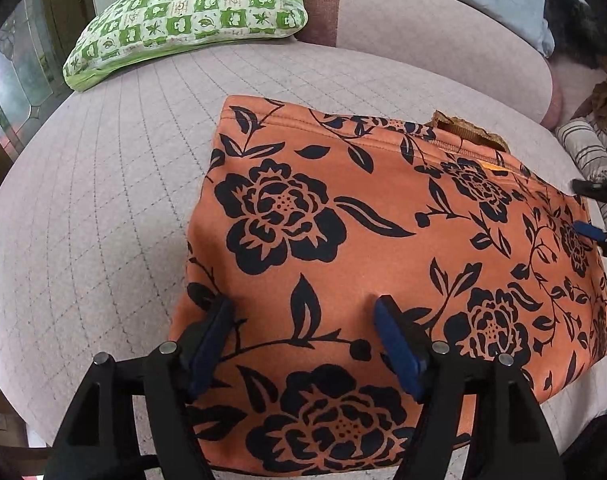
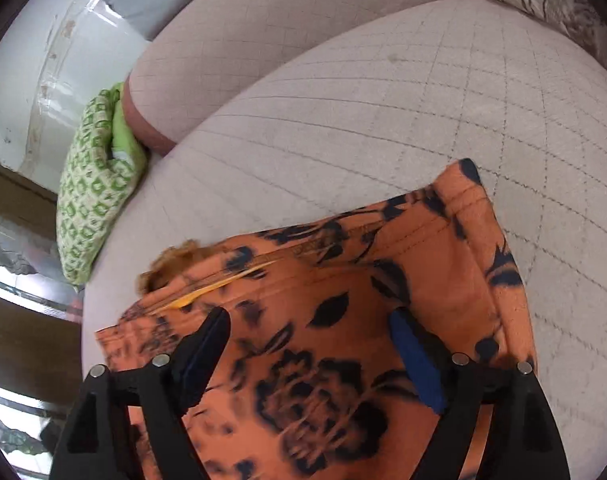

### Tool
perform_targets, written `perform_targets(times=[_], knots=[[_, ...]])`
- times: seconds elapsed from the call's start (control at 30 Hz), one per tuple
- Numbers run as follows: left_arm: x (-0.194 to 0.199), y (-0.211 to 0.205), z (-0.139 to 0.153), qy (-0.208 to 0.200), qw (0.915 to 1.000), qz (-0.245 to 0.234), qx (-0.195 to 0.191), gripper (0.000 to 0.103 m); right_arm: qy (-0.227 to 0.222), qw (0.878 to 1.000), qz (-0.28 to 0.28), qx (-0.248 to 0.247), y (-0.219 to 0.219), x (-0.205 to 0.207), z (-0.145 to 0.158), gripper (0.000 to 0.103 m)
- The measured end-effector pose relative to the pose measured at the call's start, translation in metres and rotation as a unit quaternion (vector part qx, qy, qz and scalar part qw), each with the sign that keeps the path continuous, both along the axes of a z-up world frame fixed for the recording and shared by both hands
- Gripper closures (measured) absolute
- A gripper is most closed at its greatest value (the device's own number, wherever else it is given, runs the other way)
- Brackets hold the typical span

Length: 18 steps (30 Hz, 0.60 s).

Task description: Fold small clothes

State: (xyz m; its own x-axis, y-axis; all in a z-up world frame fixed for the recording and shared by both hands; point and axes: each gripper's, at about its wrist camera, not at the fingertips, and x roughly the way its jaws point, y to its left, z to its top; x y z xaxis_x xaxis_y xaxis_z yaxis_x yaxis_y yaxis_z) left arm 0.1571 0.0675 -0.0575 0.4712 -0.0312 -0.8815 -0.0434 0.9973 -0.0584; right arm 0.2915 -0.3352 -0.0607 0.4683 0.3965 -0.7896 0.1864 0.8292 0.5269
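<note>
At the bottom of the left wrist frame, the left hand-held gripper is hovering spread over the orange floral garment, which is lying folded mid-frame on the quilted sofa seat. The right hand-held gripper is likewise hanging spread above it. A green checked cushion is sitting upper left.

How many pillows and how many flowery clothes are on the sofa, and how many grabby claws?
Green checked pillow: 1
Striped pillow: 1
Orange flowered garment: 1
Grippers: 2, the left gripper and the right gripper, both open over the garment
Total: 5
</note>
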Motion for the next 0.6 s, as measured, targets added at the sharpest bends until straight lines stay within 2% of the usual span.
perform_targets(times=[0.1,0.2,0.27,0.33,0.4,0.43,0.47,0.53,0.6], knots=[[0.001,-0.001,0.0,-0.003,1.0,0.0,0.002,0.028,-0.032,0.999,0.022,0.001,0.01,-0.028,0.026,0.019],[0.001,-0.001,0.0,-0.006,1.0,-0.001,-0.002,0.028,-0.047,0.998,0.037,-0.003,0.02,-0.076,0.039,0.019],[0.001,-0.001,0.0,-0.01,0.9999,0.0,-0.005,0.027,-0.055,0.997,0.045,-0.003,0.026,-0.113,0.041,0.019],[0.001,-0.001,-0.001,-0.013,0.9999,-0.003,-0.009,0.024,-0.046,0.998,0.05,-0.005,0.035,-0.14,0.029,0.019],[0.001,-0.002,0.0,-0.015,0.9998,-0.004,-0.012,0.022,-0.02,0.998,0.054,-0.02,0.037,-0.153,0.012,0.019],[0.001,-0.003,0.0,-0.016,0.9997,-0.009,-0.013,0.02,0.011,0.998,0.051,-0.022,0.036,-0.152,-0.009,0.018],[0.0,-0.003,0.0,-0.018,0.9997,-0.014,-0.012,0.02,0.013,0.999,0.05,-0.017,0.037,-0.15,-0.014,0.018],[-0.003,-0.001,0.002,-0.024,0.9993,-0.021,-0.018,0.02,0.003,0.999,0.029,-0.012,0.036,-0.151,-0.001,0.018],[-0.006,0.001,0.005,-0.026,0.9991,-0.017,-0.027,0.02,-0.026,0.999,0.028,-0.011,0.039,-0.153,0.013,0.018]])
